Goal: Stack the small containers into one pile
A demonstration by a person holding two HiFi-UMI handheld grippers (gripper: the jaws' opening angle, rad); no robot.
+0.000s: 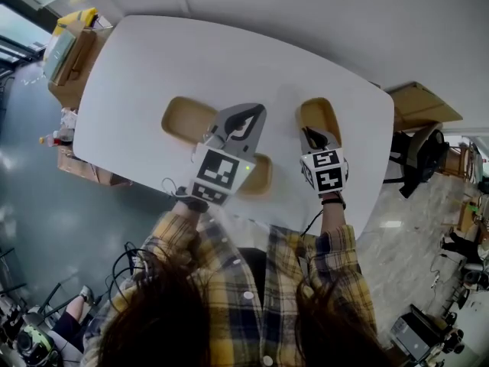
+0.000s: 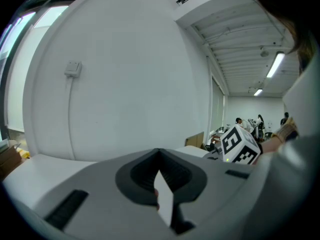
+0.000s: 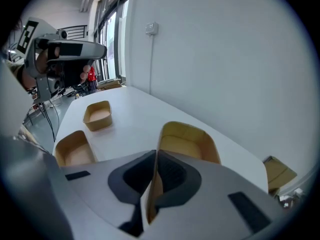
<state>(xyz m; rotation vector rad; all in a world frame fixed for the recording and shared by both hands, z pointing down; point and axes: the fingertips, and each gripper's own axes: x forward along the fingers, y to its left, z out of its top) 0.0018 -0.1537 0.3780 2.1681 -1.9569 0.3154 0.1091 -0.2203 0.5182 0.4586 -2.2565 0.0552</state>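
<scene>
Head view: three shallow brown containers lie open side up on a white table (image 1: 153,60). The right container (image 1: 321,113) sits nearest the table's right end, its long axis running away from the person. The left container (image 1: 183,119) lies more crosswise. The middle container (image 1: 260,176) is largely hidden under the left gripper (image 1: 250,117), so its direction cannot be told.

Right gripper view: the right gripper (image 3: 155,156) has its jaws nearly together, pinching the near end wall of the right container (image 3: 187,139), whose length extends straight ahead of the jaws. The other two containers (image 3: 97,115) (image 3: 75,148) lie well apart from it, to the left.

Left gripper view: the left gripper (image 2: 160,156) faces the wall, its jaws pressed together with nothing between them.
</scene>
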